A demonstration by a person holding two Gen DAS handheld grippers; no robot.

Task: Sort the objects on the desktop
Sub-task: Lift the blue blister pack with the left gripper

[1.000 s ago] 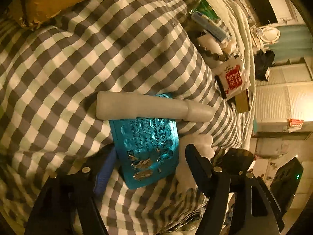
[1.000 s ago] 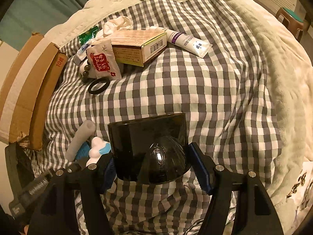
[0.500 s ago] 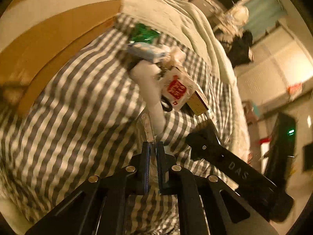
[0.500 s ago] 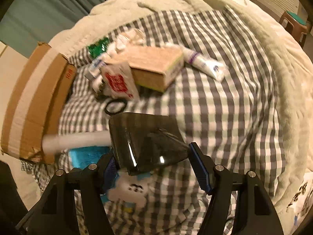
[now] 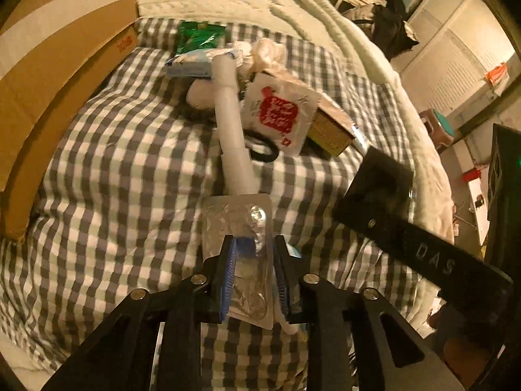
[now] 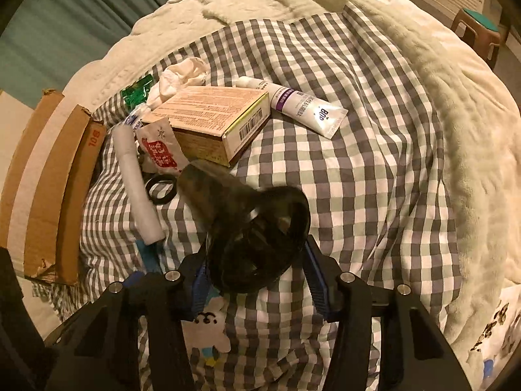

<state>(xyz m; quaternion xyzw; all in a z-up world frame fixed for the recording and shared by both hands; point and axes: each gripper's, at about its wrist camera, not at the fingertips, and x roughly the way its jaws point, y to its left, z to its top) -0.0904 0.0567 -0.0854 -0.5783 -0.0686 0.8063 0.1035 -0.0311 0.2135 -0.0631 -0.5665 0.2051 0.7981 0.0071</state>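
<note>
- two hand-held grippers work over a checked bed cover (image 6: 374, 169), each with one thing between its jaws.
- left hand-held gripper (image 5: 254, 280): jaws opening, a blister pack (image 5: 241, 224) standing between them, foil side up; whether the pads press on it i cannot tell.
- pack should be light, thin and slick, stiff enough to hold flat but easy to crease; best pinched across its near edge, clear of the pockets.
- white tube (image 5: 232, 123) lies just beyond the pack, running far toward the pile.
- right hand-held gripper (image 6: 257, 280): jaws closing around a dark plastic piece (image 6: 254, 224), blurred; contact cannot be told.
- that piece looks rigid, smooth and hollow, likely to twist if held off-centre; take it across its wide rounded body.
- far left, a cardboard box (image 6: 49, 179); far middle, a carton (image 6: 211, 120), a red sachet (image 6: 159, 153) and a black ring (image 6: 161, 189).
</note>
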